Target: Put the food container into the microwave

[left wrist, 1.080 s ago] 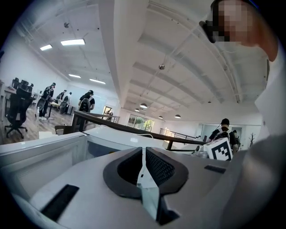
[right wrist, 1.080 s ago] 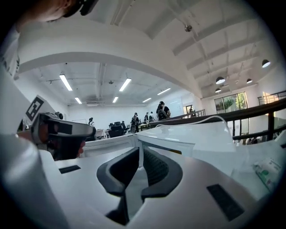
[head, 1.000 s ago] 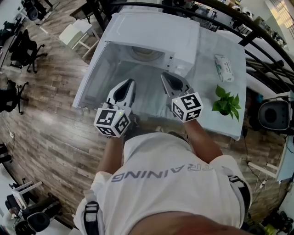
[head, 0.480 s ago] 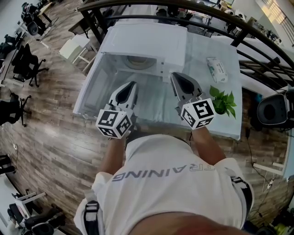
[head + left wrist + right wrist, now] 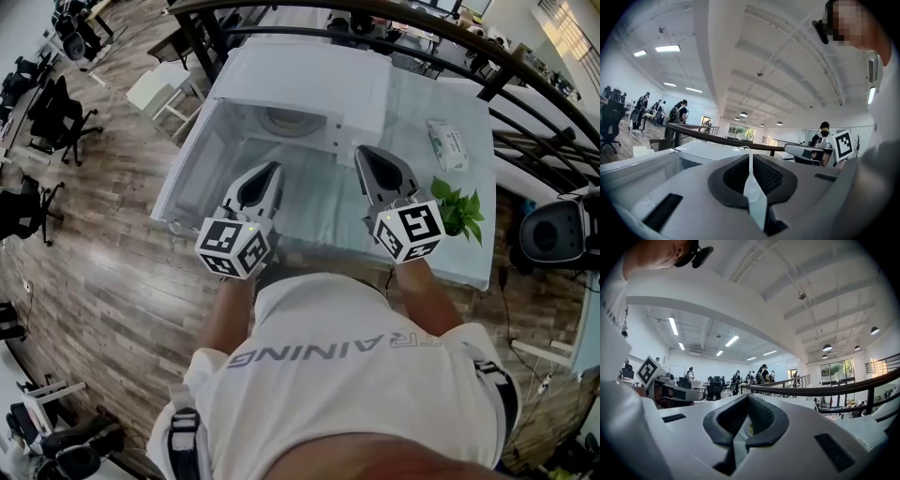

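Wooden floor (image 5: 103, 216): open to the left of the table; black office chairs stand at the far left edge, well apart from it.
Person in a white shirt (image 5: 347, 375): stands at the table's near edge with both arms reaching forward.
Pale-covered rectangular table (image 5: 323, 202): the strip between the two grippers is bare. Its left edge runs under the open door, and its right edge lies just past the plant.
Dark curved metal railing (image 5: 394, 19): runs along the far side, behind the microwave.
White box-shaped microwave (image 5: 314, 75): sits at the far middle of the table with its cavity facing the person.
Translucent microwave door (image 5: 192, 164): swung out to the near left, reaching the table's left edge. It closes off the left side, while the cavity mouth is unblocked.
Round pale shape (image 5: 289, 120): lies inside the cavity. I cannot tell whether it is the food container or the turntable plate, and no other container shows on the table.
Left gripper (image 5: 270, 171) (image 5: 750, 157): jaws pressed together with nothing between them. It is held over the table near the cavity mouth, just right of the door.
Right gripper (image 5: 367, 152) (image 5: 749, 397): jaws pressed together and empty, with the tip near the microwave's right front corner.
Small green potted plant (image 5: 457, 208): near the right edge, just beside the right gripper's marker cube.
White soft pack (image 5: 447, 145): far right of the table, apart from the plant.
Change over the last second: the right gripper has drawn to the right, closer to the plant. The left gripper sits about where it was, and both pairs of jaws are closed as before.
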`<state>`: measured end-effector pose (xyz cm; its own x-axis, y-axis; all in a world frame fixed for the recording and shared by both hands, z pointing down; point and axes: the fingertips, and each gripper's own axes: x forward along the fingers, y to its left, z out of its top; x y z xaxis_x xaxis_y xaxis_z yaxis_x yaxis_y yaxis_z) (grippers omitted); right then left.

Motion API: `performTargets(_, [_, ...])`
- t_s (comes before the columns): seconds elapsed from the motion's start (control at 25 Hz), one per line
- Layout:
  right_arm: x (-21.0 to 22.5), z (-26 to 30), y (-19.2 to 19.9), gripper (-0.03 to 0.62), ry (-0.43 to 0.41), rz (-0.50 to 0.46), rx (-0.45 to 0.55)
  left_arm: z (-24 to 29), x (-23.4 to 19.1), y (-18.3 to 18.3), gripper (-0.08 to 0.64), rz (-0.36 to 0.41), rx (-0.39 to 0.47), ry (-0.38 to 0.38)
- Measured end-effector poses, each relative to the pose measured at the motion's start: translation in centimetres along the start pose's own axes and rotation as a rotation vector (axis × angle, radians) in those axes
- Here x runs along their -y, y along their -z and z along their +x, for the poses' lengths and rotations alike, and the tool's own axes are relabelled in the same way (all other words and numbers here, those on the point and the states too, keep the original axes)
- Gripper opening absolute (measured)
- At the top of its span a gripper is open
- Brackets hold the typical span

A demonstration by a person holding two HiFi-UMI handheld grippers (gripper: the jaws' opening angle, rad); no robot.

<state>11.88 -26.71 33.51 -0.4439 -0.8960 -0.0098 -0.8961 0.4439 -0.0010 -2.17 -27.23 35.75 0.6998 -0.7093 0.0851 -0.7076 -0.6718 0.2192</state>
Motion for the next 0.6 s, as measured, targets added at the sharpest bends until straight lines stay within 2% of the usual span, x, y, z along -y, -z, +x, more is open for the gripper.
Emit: performTargets(0.6, [-0.6,1.4,-0.4,0.023,-0.028,-0.027,-0.020,-0.1,-1.0,-0.1,0.051,-0.006,-0.009,0.003])
